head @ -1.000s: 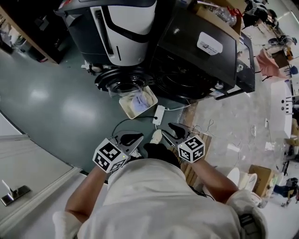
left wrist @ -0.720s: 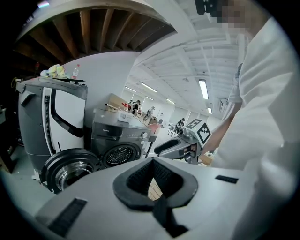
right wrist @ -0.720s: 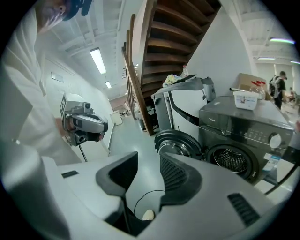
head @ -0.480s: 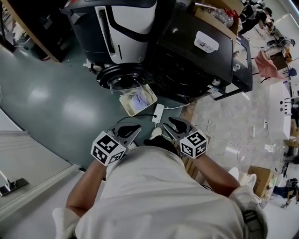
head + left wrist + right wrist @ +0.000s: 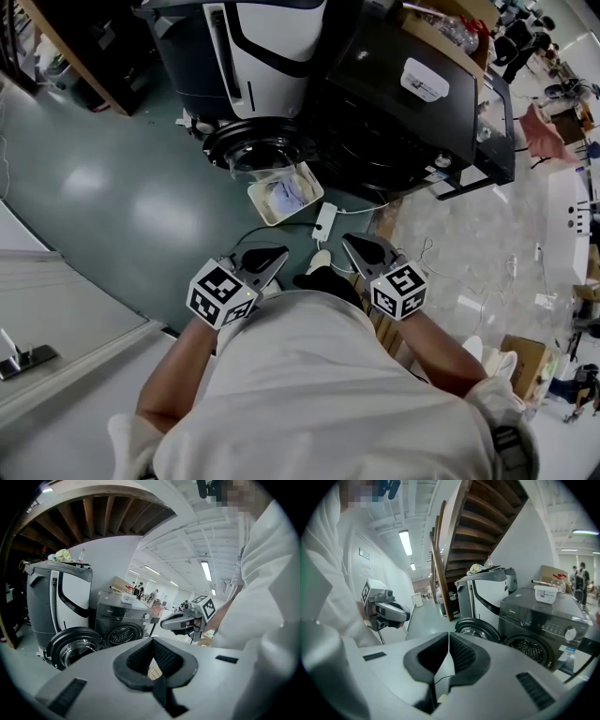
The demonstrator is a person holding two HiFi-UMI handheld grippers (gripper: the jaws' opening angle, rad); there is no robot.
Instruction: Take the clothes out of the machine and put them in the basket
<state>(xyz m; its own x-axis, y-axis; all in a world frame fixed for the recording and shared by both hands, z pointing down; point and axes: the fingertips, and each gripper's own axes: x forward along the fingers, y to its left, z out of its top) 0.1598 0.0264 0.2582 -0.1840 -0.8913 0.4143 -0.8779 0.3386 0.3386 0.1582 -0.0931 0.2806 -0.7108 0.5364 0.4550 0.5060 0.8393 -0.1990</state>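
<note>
The dark front-loading washer (image 5: 394,122) stands ahead with its round door (image 5: 251,148) swung open to the left. I cannot see into the dark drum (image 5: 361,159). A small pale basket (image 5: 262,199) sits on the floor below the door with light cloth (image 5: 289,195) in it. My left gripper (image 5: 272,258) is held near my body, shut and empty (image 5: 152,640). My right gripper (image 5: 361,246) has just been closing; it is now shut with nothing between its jaws (image 5: 448,634). Both are well short of the washer (image 5: 539,620).
A grey-and-white machine (image 5: 253,47) stands left of the washer. A white power strip (image 5: 325,222) with its cable lies on the green floor beside the basket. Wooden boards (image 5: 384,337) lie under my right side. A staircase (image 5: 487,508) rises behind the machines.
Both grippers have lifted slightly toward the washer, the right one more. The right gripper's jaws have come together with nothing in them.
</note>
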